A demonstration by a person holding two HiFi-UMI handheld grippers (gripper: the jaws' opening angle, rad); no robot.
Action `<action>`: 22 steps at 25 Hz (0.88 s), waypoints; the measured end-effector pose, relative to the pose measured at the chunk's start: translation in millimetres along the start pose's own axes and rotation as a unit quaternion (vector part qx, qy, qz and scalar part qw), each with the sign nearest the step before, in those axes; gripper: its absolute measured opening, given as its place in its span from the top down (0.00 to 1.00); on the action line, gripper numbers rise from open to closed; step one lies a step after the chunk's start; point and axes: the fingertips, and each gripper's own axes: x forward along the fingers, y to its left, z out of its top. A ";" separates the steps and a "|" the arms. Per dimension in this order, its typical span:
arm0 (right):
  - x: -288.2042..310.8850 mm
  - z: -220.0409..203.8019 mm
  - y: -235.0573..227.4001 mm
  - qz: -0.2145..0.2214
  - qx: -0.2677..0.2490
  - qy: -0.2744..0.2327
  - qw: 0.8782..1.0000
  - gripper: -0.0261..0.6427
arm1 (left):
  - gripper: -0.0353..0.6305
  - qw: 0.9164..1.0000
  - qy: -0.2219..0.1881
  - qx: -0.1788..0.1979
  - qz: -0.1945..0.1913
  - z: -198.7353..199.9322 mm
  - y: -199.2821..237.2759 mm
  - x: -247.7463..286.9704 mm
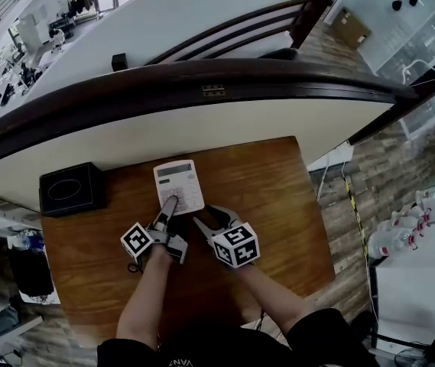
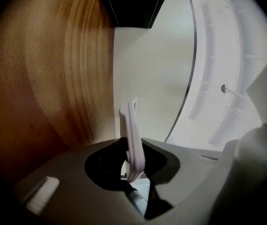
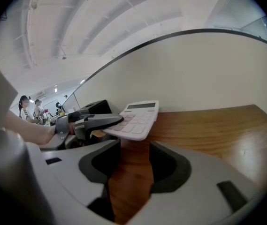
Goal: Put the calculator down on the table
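Observation:
The white calculator [image 1: 179, 183] is over the far middle of the wooden table [image 1: 278, 205], keys up. My left gripper [image 1: 171, 203] is shut on its near edge. In the left gripper view the calculator [image 2: 132, 125] shows edge-on, clamped between the jaws of the left gripper [image 2: 132, 162]. From the right gripper view the calculator [image 3: 140, 117] sits a little above the wood at its near side, with the left gripper's fingers [image 3: 98, 122] on it. My right gripper [image 1: 208, 219] is just right of the calculator's near corner, open and empty [image 3: 134, 165].
A black square box [image 1: 70, 189] stands at the table's far left corner. A curved white wall with a dark rail [image 1: 202, 79] rises right behind the table's far edge. The table's right edge [image 1: 318, 212] drops to a wood-plank floor.

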 end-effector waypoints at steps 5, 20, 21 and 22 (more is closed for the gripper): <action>12.2 1.4 -2.3 -0.008 -0.005 0.004 1.000 0.70 | 0.84 1.000 0.010 -0.001 0.015 3.9 6.7 6.3; 32.4 9.9 -9.0 -0.019 0.004 0.005 1.000 0.64 | 0.85 0.998 0.013 -0.010 0.058 16.3 21.4 15.9; 33.0 11.1 -10.2 -0.020 0.004 0.005 1.000 0.63 | 0.85 0.998 0.010 -0.011 0.061 16.8 21.4 16.0; 33.8 12.1 -11.2 -0.022 0.004 0.005 1.000 0.63 | 0.84 0.998 0.006 -0.011 0.064 17.7 21.9 15.7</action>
